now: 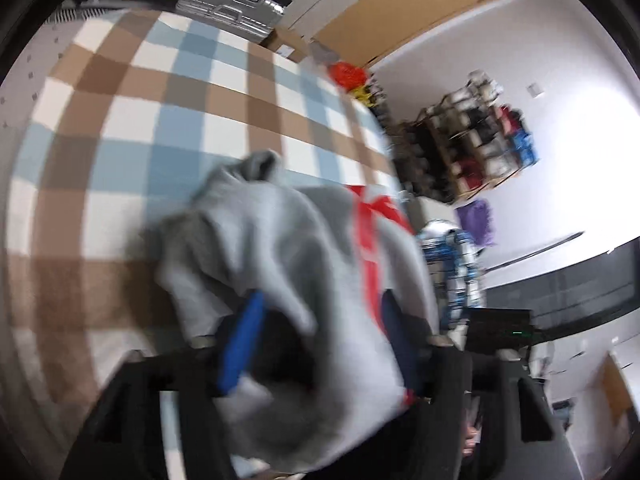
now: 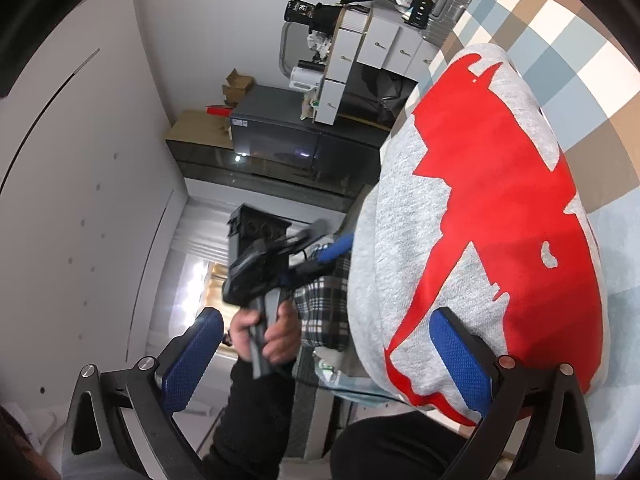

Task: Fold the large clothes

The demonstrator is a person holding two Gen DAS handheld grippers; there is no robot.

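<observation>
Garment: grey sweatshirt point(image 2: 460, 208) with red print, bunched and lifted above the checked blanket point(image 1: 168, 128) on the bed, filling the centre and right of both views. Left gripper point(image 1: 316, 344): blue fingers point(image 1: 244, 344) closed on a fold of the grey cloth, low centre of frame. Right gripper point(image 2: 328, 352): fingers spread wide, right pad touching the sweatshirt's lower edge, nothing clamped; the bulk lies up and right of it, so the left hand point(image 2: 268, 336) alone carries the load.
</observation>
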